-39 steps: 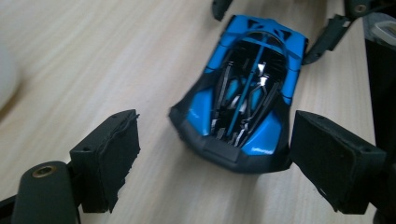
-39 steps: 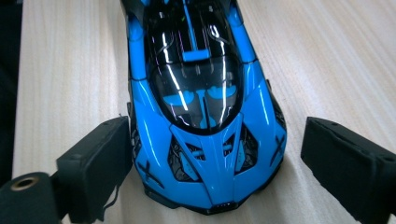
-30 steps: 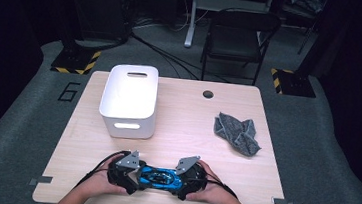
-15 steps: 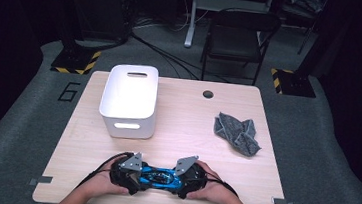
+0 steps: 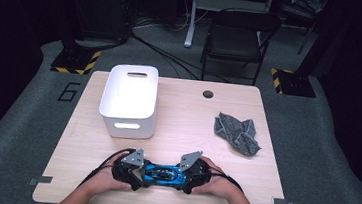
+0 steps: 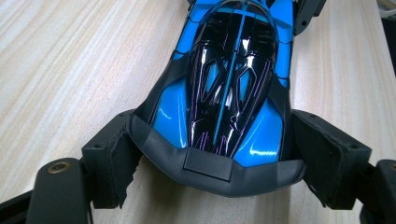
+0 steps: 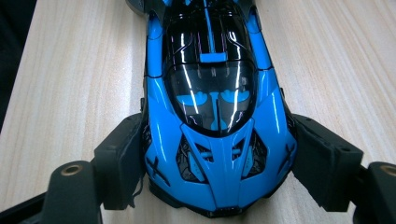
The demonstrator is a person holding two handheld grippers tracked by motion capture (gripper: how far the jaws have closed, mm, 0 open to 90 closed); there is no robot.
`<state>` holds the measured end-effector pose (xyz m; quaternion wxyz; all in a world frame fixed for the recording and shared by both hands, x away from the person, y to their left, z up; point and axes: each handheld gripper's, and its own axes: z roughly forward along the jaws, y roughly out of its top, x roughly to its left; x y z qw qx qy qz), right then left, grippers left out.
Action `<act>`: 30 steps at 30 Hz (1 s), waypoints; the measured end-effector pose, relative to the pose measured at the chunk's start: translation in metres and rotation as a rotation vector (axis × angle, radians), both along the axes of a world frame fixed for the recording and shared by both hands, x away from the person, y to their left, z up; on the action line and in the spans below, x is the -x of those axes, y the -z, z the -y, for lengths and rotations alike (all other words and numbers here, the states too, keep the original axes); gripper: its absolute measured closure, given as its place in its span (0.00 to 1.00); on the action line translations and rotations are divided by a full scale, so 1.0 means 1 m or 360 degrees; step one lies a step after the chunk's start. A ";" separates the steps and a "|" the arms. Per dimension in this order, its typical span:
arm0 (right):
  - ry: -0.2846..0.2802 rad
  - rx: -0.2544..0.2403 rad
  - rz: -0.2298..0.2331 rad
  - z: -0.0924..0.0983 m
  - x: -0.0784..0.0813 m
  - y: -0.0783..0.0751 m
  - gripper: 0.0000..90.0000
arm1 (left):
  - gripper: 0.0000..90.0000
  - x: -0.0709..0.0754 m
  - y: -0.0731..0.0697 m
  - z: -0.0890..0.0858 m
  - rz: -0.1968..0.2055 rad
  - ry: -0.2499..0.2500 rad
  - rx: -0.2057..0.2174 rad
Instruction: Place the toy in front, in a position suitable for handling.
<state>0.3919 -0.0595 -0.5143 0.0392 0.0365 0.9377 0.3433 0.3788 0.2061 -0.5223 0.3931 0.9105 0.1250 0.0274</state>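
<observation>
We have a glossy blue and black toy sports car (image 5: pixel 162 173) lying crosswise near the front edge of the light wooden table (image 5: pixel 182 122), well in front of the white plastic bin (image 5: pixel 129 99), which is our landmark here. In the left gripper view the car's (image 6: pixel 229 93) dark rear end sits between the two black padded jaws; the jaw on the right of that view lies against the bodywork, while the one on the left seems to stand just off the dark bumper, so we cannot tell for sure that this claw presses. Its jaws have just been closing a little, with the car between them. In the right gripper view we see the car's (image 7: pixel 217 135) blue nose between the jaws; both pads lie close against its flanks, and whether they truly pinch we cannot say. These jaws have also just been closing, car between them.

From above, the left gripper (image 5: pixel 129 170) and right gripper (image 5: pixel 193 172) face each other across the car, a hand wrapped around each, both in front of the bin. A crumpled grey cloth (image 5: pixel 236 132) lies to the right of the bin, well apart from it. A black folding chair (image 5: pixel 235 34) stands beyond the table, behind and to the right of the bin.
</observation>
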 end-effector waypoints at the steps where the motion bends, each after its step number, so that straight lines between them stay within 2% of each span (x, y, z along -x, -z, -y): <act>1: 0.0000 0.0000 0.0000 0.000 0.000 0.000 0.27 | 0.23 0.000 0.000 0.000 0.0000 0.0000 0.0000; 2: -0.0002 -0.0007 -0.0011 0.001 -0.001 0.000 0.27 | 0.23 0.001 0.003 0.000 0.0032 0.0006 0.0016; 3: -0.0002 -0.0007 -0.0011 0.001 -0.001 0.000 0.27 | 0.22 0.001 0.003 0.000 0.0032 0.0006 0.0016; 4: -0.0001 -0.0013 -0.0014 0.001 -0.001 0.001 0.27 | 0.22 0.002 0.006 0.000 0.0077 0.0026 0.0021; 11: -0.0007 -0.0035 -0.0027 0.003 -0.003 0.002 0.27 | 0.21 0.001 0.006 0.000 0.0073 0.0033 0.0026; 15: -0.0008 -0.0053 -0.0043 0.004 -0.003 0.004 0.27 | 0.15 0.002 0.006 0.001 0.0075 0.0056 -0.0003; 20: -0.0010 -0.0060 -0.0046 0.004 -0.004 0.004 0.26 | 0.14 0.004 0.006 0.002 0.0077 0.0026 -0.0004; 24: 0.0021 -0.0092 -0.0052 0.006 -0.003 0.006 0.25 | 0.14 0.004 0.006 0.002 0.0080 0.0010 -0.0009; 30: 0.0043 -0.0033 -0.0073 0.008 -0.002 0.003 0.24 | 0.16 0.003 0.006 0.000 0.0059 0.0017 0.0008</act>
